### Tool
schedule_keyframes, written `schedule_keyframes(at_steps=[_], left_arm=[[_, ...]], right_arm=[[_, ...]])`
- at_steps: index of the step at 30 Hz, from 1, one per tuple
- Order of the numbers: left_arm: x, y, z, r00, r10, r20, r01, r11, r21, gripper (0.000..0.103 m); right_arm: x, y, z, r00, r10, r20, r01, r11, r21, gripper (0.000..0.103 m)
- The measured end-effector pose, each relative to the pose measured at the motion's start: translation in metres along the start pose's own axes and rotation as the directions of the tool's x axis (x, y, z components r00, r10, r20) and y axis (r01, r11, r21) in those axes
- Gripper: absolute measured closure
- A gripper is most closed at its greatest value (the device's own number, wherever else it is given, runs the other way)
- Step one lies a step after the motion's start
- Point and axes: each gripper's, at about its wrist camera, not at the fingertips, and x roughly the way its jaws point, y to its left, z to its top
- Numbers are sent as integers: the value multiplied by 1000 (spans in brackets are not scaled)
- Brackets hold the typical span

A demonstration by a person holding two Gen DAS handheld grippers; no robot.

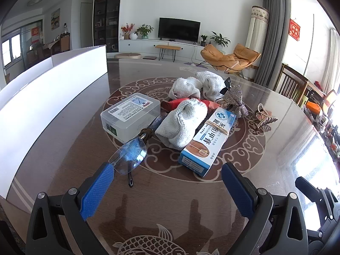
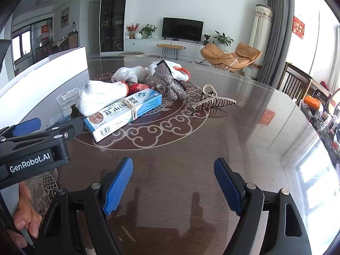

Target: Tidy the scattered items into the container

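Daylight is flooding in from the right.
Glare is streaking the glossy dark patterned tabletop [image 2: 244, 127]; fisheye distortion is bending edges, corners are vignetting black.

You can read "GenRobot.AI" on the left gripper [image 2: 27, 125]; the blue box [image 1: 209, 137] carries large Chinese characters, "灰指甲膏".

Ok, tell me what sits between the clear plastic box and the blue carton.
A white knitted glove lies between the clear plastic box and the blue carton, clearest in the left wrist view.
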Motion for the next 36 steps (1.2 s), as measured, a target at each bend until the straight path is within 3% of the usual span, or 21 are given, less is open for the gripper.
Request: schedule_keyframes(at_steps=[3, 5, 7, 13, 25, 29, 36], left_arm=[[13, -4, 1, 1000, -2, -2, 2, 1000, 0, 1], [4, 4, -4, 1000, -1, -2, 1, 1000, -1, 1], [3, 4, -4, 1000, -2, -2, 2, 1000, 0, 1], [10, 3, -3, 1000, -3, -5, 3, 1000, 5, 1], [10, 2, -4, 999, -8, 38, 7, 1000, 25, 1], [10, 1, -3, 999, 2, 40, -3, 999, 34, 1], [11, 3, -4, 998, -53, 43, 53, 999, 3, 1]], right_arm=[[-8, 4, -5, 999, -28, 38, 29, 999, -17, 23], [-8, 9, -3, 999, 10, -40, -11, 1000, -18, 23], [-8, 10, -2, 998, 16, -59, -17, 1000, -17, 23], [-8, 1, 0, 999, 40, -33, -39, 999, 37, 23], [-2, 4, 1, 998, -14, -60, 12, 999, -34, 23], [-1, 4, 2, 999, 6, -46, -7, 1000, -20, 23], [0, 0, 1, 997, 72, 13, -73, 996, 60, 23]])
